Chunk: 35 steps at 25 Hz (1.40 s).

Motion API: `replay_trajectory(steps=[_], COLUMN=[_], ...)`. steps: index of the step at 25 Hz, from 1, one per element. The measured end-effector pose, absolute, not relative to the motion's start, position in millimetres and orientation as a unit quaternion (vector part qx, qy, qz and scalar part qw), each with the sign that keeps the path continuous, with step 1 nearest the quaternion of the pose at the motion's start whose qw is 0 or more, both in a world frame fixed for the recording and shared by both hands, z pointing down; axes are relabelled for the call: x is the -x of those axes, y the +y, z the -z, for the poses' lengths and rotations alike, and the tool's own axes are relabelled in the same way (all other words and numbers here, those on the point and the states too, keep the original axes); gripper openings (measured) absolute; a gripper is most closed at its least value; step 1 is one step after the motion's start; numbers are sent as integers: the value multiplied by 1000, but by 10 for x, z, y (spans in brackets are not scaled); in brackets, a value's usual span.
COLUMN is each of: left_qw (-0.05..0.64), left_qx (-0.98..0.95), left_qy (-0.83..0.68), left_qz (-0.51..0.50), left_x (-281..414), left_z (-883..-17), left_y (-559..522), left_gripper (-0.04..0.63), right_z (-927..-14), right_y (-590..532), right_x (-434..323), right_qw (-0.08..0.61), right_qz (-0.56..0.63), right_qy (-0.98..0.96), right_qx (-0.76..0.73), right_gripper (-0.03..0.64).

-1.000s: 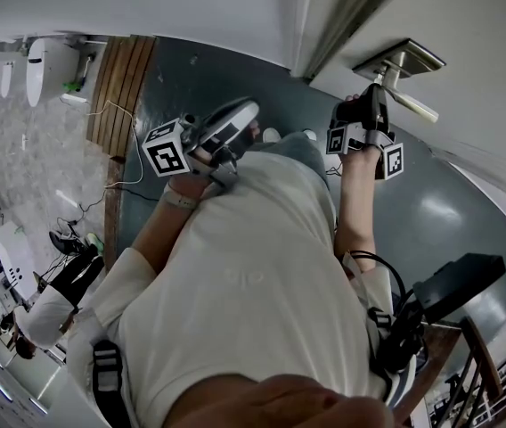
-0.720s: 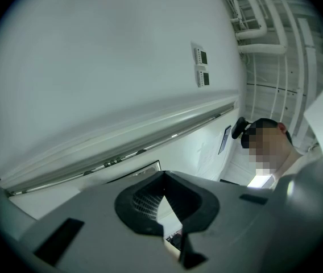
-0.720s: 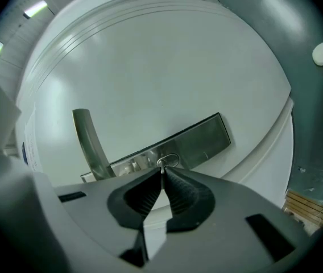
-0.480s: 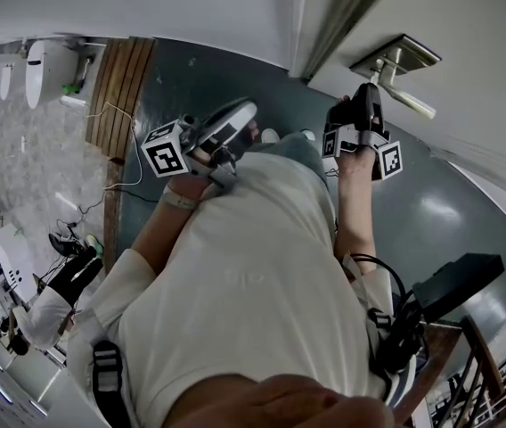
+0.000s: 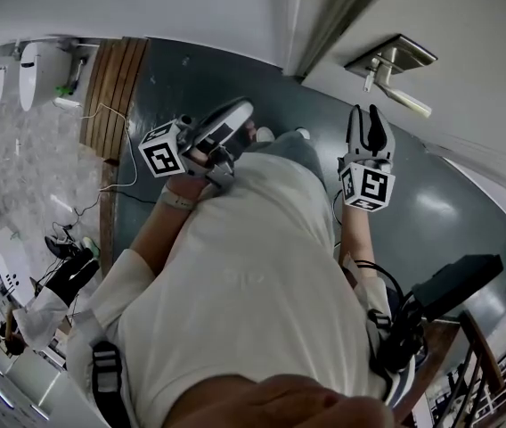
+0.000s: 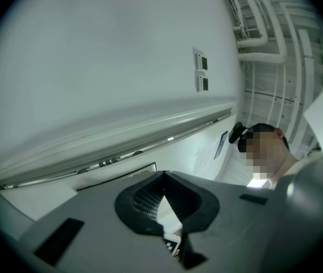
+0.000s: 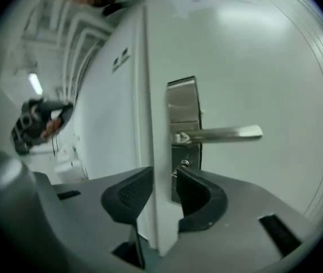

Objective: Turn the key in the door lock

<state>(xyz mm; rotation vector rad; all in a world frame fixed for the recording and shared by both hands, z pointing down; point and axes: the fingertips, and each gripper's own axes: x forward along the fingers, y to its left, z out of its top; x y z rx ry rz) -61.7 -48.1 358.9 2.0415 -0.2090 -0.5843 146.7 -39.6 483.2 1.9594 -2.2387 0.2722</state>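
Right gripper hangs open just short of the key — small, stiff, probably slippery, so pinch its flat head — left gripper closed, empty.

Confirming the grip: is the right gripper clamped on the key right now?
No, the right gripper has its jaws apart, short of the key, which sits free in the lock.

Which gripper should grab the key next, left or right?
Right. The right gripper faces the key, jaws open and close to it; the left gripper is shut and points away at a wall.
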Motion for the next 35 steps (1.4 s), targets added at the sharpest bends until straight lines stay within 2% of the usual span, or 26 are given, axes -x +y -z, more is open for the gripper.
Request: replay_trajectory(steps=[6,9,13,23,25,28,35], left_qw=[482,481,479,481,482,483,486], left_qx=[-837,-837,-836,-834,-833,-833,-830], left_qy=[-87,-89,-95,-101,-102,-100,-100], left_qz=[243,247,251,252,251,252,254], left_x=[659,700,754,805,784,794,823], left_z=[-3572,-3548,-3510,-3487,-3491,-3499,-3492], left_y=[-469,-455,-451,-463,-476,-481,-492], left_gripper=[9,9,9,9,9,9,9], right_z=[-5007,-5086,-5168,-5105,-5083,-5051,-5010], right_y=[-533,-624,-735,-913,-921,-919,-909], right_x=[-1523,-1511,-1514,-1495,-1525,-1521,-1495], right_qw=[363,425,447,445,445,439,401], right_qz=[137,187,199,241,245,241,201], right_qy=[-668,-637,-625,-604,-597,-595,-612], right_qx=[-635,-615,-608,-616,-621,-629,-651], right_gripper=[110,109,109,107,90,61,59])
